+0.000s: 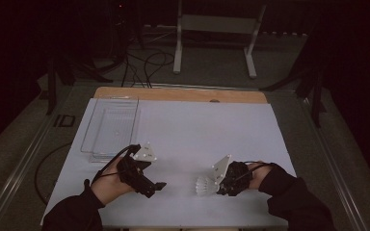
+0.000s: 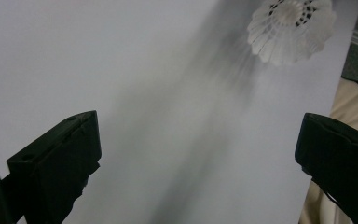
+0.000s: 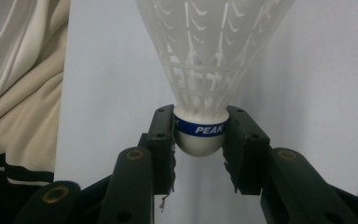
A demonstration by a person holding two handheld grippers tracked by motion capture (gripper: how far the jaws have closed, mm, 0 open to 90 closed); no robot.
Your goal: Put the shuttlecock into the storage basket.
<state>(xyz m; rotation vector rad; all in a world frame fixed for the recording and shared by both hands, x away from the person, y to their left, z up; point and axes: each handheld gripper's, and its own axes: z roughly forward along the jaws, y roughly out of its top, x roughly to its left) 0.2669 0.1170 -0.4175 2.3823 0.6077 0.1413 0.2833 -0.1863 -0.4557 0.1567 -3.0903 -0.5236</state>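
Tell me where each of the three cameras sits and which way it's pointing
High view: above the person's side, facing forward and down on the table; both forearms, left claw, right claw.
Left gripper view: on the left claw, facing the shuttlecock; wide-open jaws.
Right gripper view: on the right claw, jaws clamping the shuttlecock's cork.
Shared: the shuttlecock.

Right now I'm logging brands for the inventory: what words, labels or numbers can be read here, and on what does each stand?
"PEAK": white letters on the blue band round the rounded white base of the white plastic shuttlecock, clamped in the right gripper.
No other text is legible; the clear plastic tray shows none.
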